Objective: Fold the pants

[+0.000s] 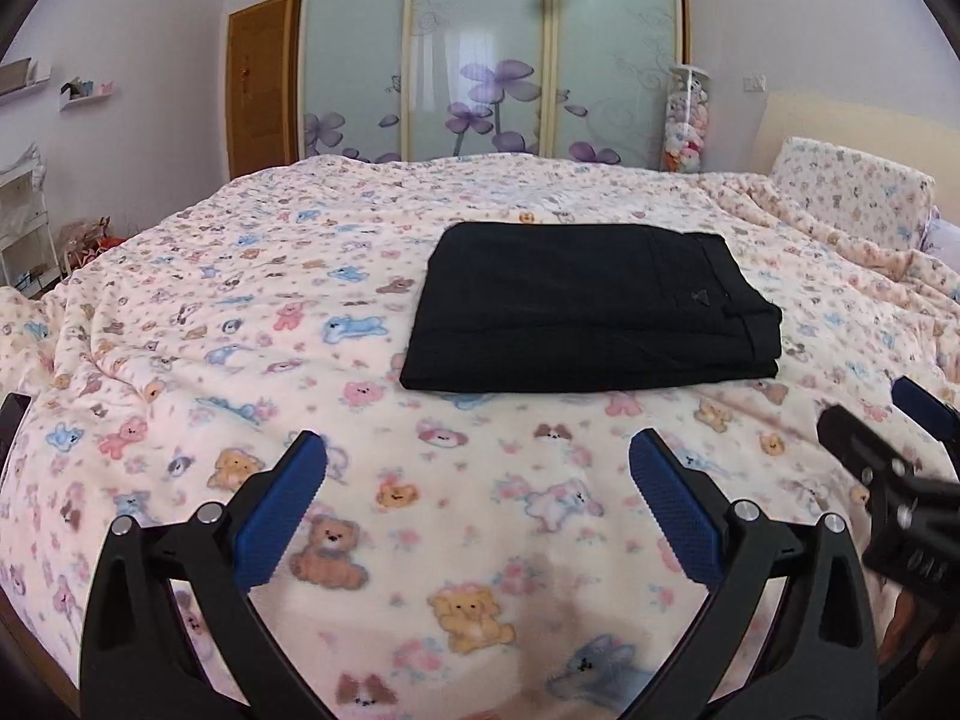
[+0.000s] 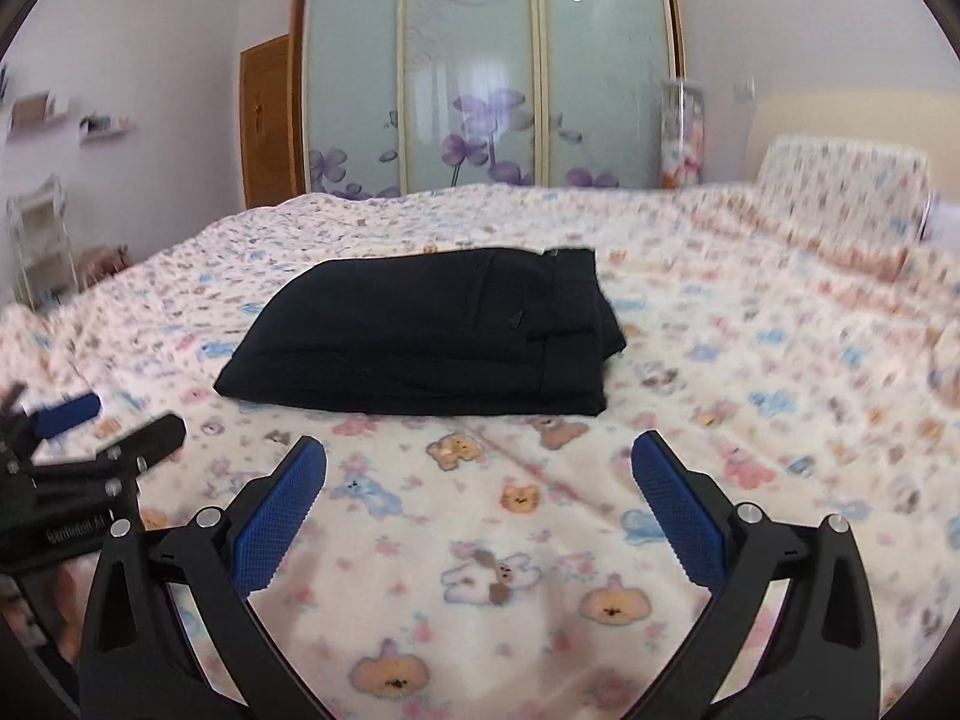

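- Lying ahead of both tools, the black pants (image 1: 591, 312) sit folded on the bed (image 1: 240, 312).
- Left tool (image 1: 477, 480) and right tool (image 2: 479, 480): spread wide, pinching nothing.
- Judged finished; leave the stack undisturbed.

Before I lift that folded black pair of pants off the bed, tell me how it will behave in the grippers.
The black pants are probably floppy: soft cloth stacked in layers, so gripped at one edge the fold would likely sag open. They look unlikely to roll or tip, lying flat on the blanket. Pushed, they may drag and bunch on that fuzzy surface rather than slide.
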The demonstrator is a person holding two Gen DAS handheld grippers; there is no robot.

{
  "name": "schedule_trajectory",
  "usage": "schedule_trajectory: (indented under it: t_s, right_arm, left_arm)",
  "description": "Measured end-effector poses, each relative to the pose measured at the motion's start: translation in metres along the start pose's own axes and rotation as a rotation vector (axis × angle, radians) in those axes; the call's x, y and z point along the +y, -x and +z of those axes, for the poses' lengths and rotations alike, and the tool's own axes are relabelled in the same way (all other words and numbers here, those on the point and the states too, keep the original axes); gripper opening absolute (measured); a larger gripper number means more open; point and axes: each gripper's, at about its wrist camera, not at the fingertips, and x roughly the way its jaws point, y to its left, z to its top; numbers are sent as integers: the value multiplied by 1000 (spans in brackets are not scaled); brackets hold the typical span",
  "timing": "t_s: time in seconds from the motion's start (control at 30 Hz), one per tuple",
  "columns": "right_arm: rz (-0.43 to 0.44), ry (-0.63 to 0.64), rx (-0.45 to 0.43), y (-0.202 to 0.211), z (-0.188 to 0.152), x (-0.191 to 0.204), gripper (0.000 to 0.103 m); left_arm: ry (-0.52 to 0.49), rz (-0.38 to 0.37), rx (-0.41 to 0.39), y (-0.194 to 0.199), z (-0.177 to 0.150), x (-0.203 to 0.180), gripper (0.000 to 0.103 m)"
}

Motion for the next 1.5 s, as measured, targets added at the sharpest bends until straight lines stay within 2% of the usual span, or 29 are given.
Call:
schedule_trajectory:
  t_s: [0.17,0.27,0.4,0.5,0.67,0.77,0.9,1.13,1.33,1.5]
  right_arm:
    - [-74,12,-30,2,-1,0,102]
    - [-78,-9,-21,-1,-2,-4,102]
    - [-85,-30,-8,-4,-3,-8,102]
    - [-93,-44,4,-7,-4,-12,102]
    - [-98,-63,15,-9,-4,-16,102]
    - [-102,-68,19,-10,-5,-17,102]
    - [-102,-68,21,-10,-5,-17,102]
    - [-98,-61,20,-10,-5,-17,102]
    - [-56,-49,16,-9,-4,-13,102]
    - [-59,-17,9,-9,-4,-7,102]
  left_arm:
    - [9,22,24,-6,-1,1,101]
    - [-11,51,18,-6,-2,-1,101]
    - [-19,50,-3,-3,-1,-2,101]
    - [-19,103,7,-3,-4,-3,101]
    - [-38,36,22,-4,-6,-9,101]
    - [-85,13,23,-4,-8,-18,101]
    - [-113,13,25,-4,-9,-26,101]
    - [-64,27,31,-6,-7,-17,101]
    - [-61,52,21,-5,-7,-14,101]
    - [-41,70,24,-6,-6,-9,101]
